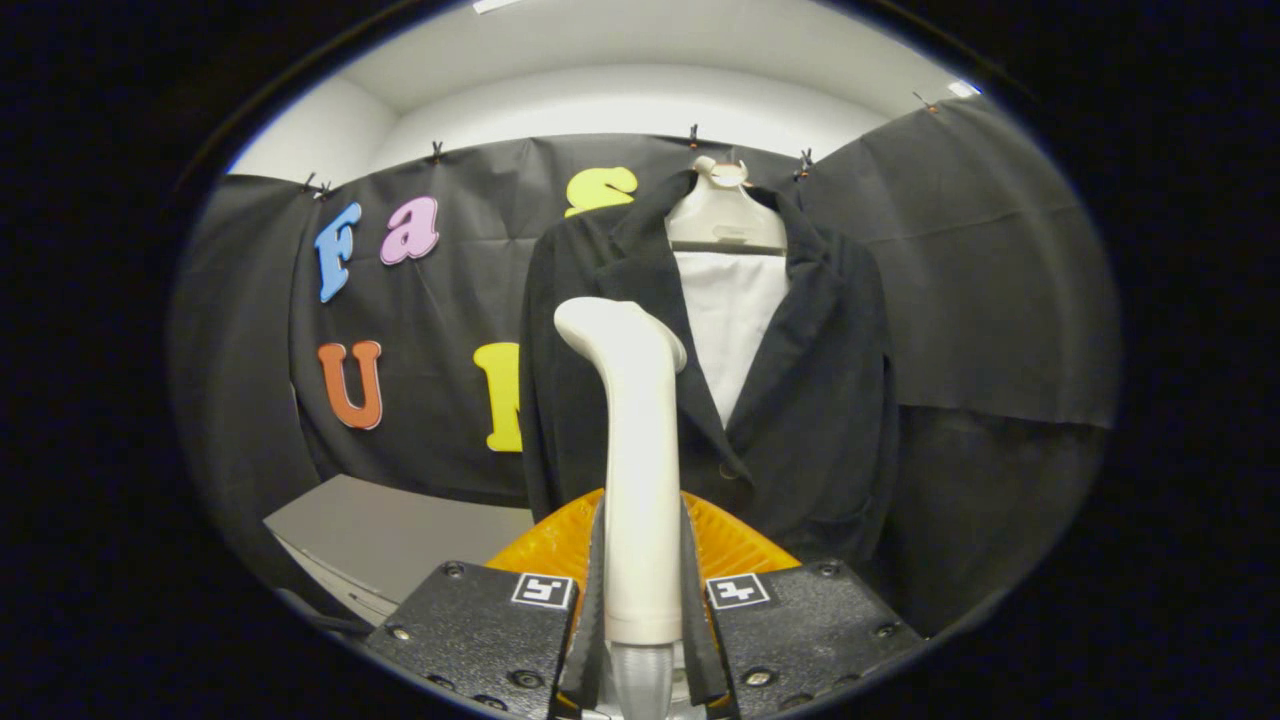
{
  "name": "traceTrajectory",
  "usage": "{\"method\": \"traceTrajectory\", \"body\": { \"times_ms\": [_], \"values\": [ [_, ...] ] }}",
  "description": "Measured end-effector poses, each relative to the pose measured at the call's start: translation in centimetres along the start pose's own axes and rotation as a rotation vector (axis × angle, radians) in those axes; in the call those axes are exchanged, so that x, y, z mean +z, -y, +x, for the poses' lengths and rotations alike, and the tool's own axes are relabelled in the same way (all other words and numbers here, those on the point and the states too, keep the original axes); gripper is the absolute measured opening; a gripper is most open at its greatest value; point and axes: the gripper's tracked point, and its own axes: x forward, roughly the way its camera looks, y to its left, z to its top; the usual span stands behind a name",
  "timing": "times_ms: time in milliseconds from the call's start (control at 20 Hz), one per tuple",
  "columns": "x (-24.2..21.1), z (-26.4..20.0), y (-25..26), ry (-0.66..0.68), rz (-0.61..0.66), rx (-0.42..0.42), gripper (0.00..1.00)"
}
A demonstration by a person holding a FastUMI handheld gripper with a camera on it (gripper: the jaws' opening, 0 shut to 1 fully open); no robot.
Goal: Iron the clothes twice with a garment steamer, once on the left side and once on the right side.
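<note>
Garment steamer [640, 470] held upright, clamped between both fingers of gripper [642, 600], head tilted left, just before dark jacket [820, 400] on hanger [725, 215]. Orange basket [740, 545] directly behind handle.

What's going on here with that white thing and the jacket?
The hand-held gripper has its fingers shut on the handle of a white garment steamer, held upright. Beyond it, a black jacket over a white shirt hangs on a hanger against the booth wall. The steamer head sits in front of the jacket's lapel; contact cannot be told.
</note>
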Motion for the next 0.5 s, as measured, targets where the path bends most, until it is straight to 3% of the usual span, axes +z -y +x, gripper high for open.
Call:
{"method": "traceTrajectory", "body": {
  "times_ms": [500],
  "values": [
    [-5.6, -0.4, 1.0, -0.105, -0.011, -0.046, 0.35]
  ]
}}
